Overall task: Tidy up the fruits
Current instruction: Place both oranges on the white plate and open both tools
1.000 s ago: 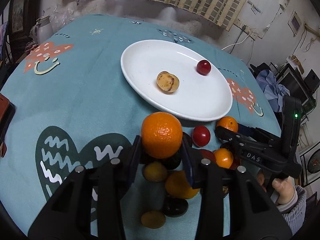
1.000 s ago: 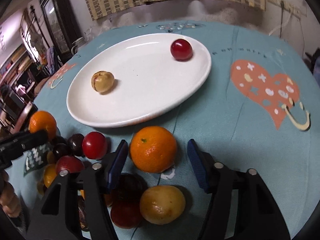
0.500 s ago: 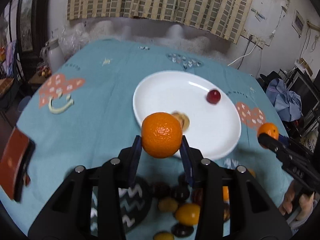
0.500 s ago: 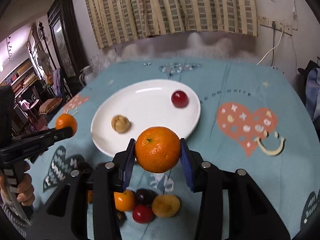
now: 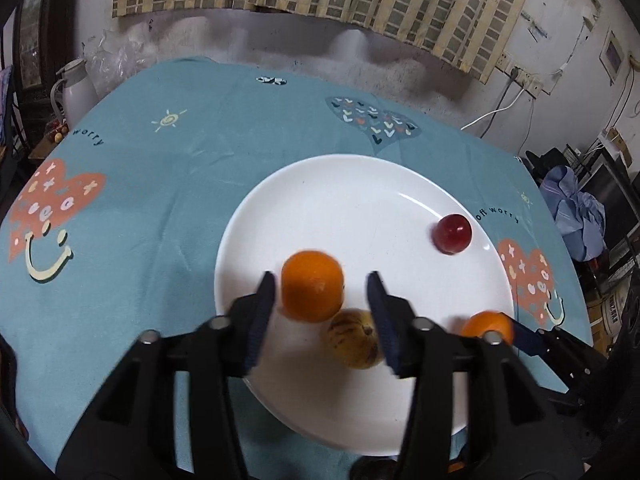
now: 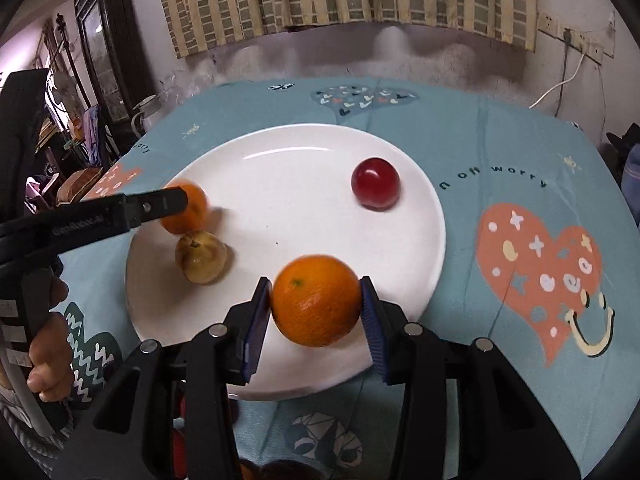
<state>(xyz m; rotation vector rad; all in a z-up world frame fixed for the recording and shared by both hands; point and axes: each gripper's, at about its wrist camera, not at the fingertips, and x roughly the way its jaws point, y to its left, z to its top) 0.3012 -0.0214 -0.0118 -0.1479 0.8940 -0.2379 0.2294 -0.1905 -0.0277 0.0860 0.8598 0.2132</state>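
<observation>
My left gripper (image 5: 322,312) is open over the near left of the white plate (image 5: 360,184). A blurred orange (image 5: 313,286) sits between its jaws, close to the left one and apart from the right one. A yellow-brown striped fruit (image 5: 354,338) and a red fruit (image 5: 452,234) lie on the plate. My right gripper (image 6: 316,320) is shut on another orange (image 6: 316,306) above the plate's near rim (image 6: 436,216). That orange also shows in the left wrist view (image 5: 486,326). The left gripper's arm (image 6: 100,216) partly hides the first orange (image 6: 188,210) in the right wrist view.
The plate rests on a teal printed tablecloth (image 5: 168,168). Dark and red fruits (image 6: 280,470) lie on the cloth just below the right gripper. A white kettle (image 5: 76,88) stands beyond the table's far left edge.
Both grippers have moved forward over the plate with their oranges. The left gripper's jaws have opened and its orange is now loose between them. The right gripper still grips its orange.
</observation>
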